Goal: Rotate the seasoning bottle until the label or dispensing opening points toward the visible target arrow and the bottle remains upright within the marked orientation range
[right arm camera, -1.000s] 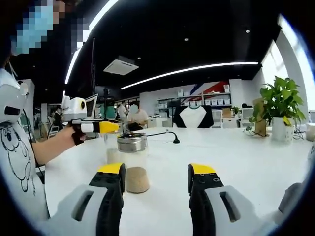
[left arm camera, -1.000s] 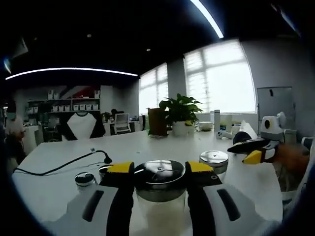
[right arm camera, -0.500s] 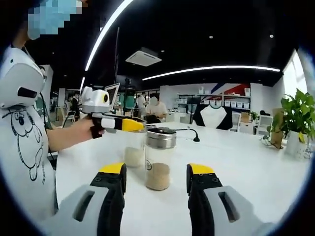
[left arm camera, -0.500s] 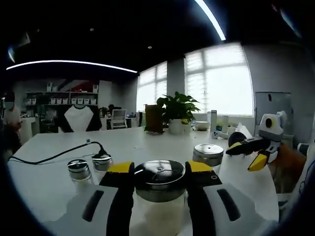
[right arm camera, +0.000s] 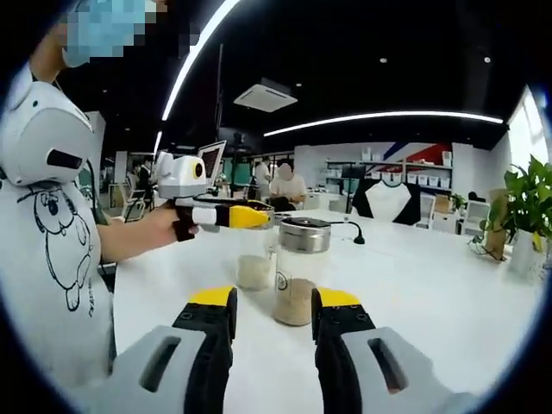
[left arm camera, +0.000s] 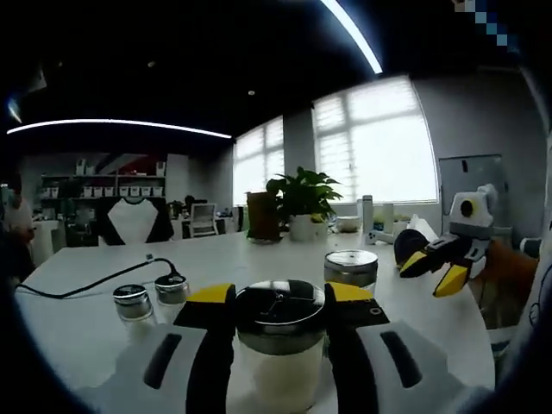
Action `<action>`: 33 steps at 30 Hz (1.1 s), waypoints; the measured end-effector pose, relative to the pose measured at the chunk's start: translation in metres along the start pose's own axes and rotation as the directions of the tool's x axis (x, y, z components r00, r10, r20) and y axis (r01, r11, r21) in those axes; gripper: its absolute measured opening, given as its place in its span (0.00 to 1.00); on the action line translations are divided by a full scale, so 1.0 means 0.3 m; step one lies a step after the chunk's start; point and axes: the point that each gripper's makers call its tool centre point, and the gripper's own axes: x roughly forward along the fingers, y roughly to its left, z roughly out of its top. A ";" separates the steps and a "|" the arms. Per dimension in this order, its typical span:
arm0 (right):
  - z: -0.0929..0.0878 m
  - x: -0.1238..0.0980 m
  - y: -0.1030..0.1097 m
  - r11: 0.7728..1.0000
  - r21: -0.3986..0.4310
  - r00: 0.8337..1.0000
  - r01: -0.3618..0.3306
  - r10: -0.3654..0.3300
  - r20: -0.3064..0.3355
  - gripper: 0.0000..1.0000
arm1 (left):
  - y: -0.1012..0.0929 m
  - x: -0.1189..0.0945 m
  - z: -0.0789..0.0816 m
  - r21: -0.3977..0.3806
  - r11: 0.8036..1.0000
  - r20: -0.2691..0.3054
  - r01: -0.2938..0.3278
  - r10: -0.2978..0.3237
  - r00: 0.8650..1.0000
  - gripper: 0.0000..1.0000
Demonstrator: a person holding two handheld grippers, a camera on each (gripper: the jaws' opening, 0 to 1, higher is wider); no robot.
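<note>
In the left gripper view, the left gripper (left arm camera: 279, 297) sits lowest and closest, and its two yellow-tipped jaws pinch the shiny lid of a seasoning bottle (left arm camera: 280, 345) from both sides. The bottle stands upright on a big white table (left arm camera: 95, 345) and has pale grains inside. A little farther on, two small jars (left arm camera: 132, 301) with metal lids stand side by side on the table, with a black cable (left arm camera: 86, 285) lying by them. Another jar with a metal lid (left arm camera: 350, 268) stands beyond the held bottle, to its right. At the right of this view the right gripper (left arm camera: 431, 272) comes in, and its yellow tips are spread apart with nothing between them. In the right gripper view, that gripper's own jaws are apart, and they stand near a second bottle (right arm camera: 297, 272) with brownish grains at its bottom; if they touch it cannot be told. Just past it, the left gripper, held by a hand (right arm camera: 172, 226), grips the top of the first bottle. The person wears a white shirt (right arm camera: 52, 259) with a cartoon drawing. Farther back on the table stands a green plant (left arm camera: 297, 203) in a white pot. Behind it are bright windows (left arm camera: 379, 142). Across the room are shelves (left arm camera: 116, 185) with white boxes, chairs, and people sitting far away. Long thin lights (right arm camera: 379, 121) run across the dark ceiling.
</note>
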 end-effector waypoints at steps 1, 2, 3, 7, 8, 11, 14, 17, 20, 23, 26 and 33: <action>0.001 0.001 0.000 1.000 0.003 1.000 -0.001 0.001 0.003 0.33 | 0.002 0.002 0.000 -0.003 1.000 0.003 0.001 -0.001 1.000 0.43; 0.006 0.003 0.002 1.000 0.008 1.000 -0.006 0.006 0.012 0.33 | 0.001 0.002 -0.001 -0.009 1.000 0.009 0.007 -0.007 1.000 0.43; 0.011 0.006 0.008 1.000 0.014 1.000 -0.017 0.017 0.022 0.34 | 0.003 0.001 -0.001 -0.016 1.000 0.011 0.007 -0.006 1.000 0.43; 0.009 0.016 0.023 0.998 0.046 0.999 -0.050 0.049 0.020 0.34 | -0.009 0.002 -0.003 0.004 1.000 0.001 0.021 -0.021 1.000 0.43; -0.001 0.016 0.027 0.997 0.052 0.998 -0.056 0.056 0.006 0.34 | -0.006 -0.001 -0.003 0.001 1.000 -0.001 0.025 -0.025 1.000 0.43; -0.018 0.013 0.037 0.996 0.064 0.998 -0.068 0.069 -0.010 0.33 | -0.004 -0.020 0.009 -0.030 0.998 0.001 0.056 -0.056 0.998 0.44; -0.024 0.008 0.038 0.994 0.084 0.997 -0.073 0.073 -0.005 0.30 | -0.002 -0.040 0.036 -0.028 0.997 0.014 0.066 -0.066 0.998 0.48; -0.017 0.008 0.034 0.991 0.107 0.997 -0.076 0.075 0.017 0.29 | -0.005 -0.067 0.052 -0.006 0.996 0.009 0.084 -0.084 0.996 0.51; 0.005 0.013 0.050 0.985 0.130 0.993 -0.114 0.107 0.058 0.29 | -0.020 -0.082 0.057 -0.019 0.989 0.009 0.146 -0.146 0.989 0.50; 0.021 0.016 0.093 0.974 0.132 0.981 -0.186 0.176 0.084 0.29 | -0.034 -0.093 0.069 0.001 0.978 0.015 0.208 -0.208 0.978 0.45; 0.017 0.031 0.131 0.970 0.106 0.975 -0.220 0.214 0.060 0.29 | -0.029 -0.091 0.066 0.020 0.974 -0.008 0.228 -0.228 0.974 0.46; 0.007 0.062 0.144 0.976 0.084 0.980 -0.199 0.197 0.034 0.28 | -0.026 -0.071 0.040 -0.015 0.947 -0.059 0.320 -0.321 0.945 0.51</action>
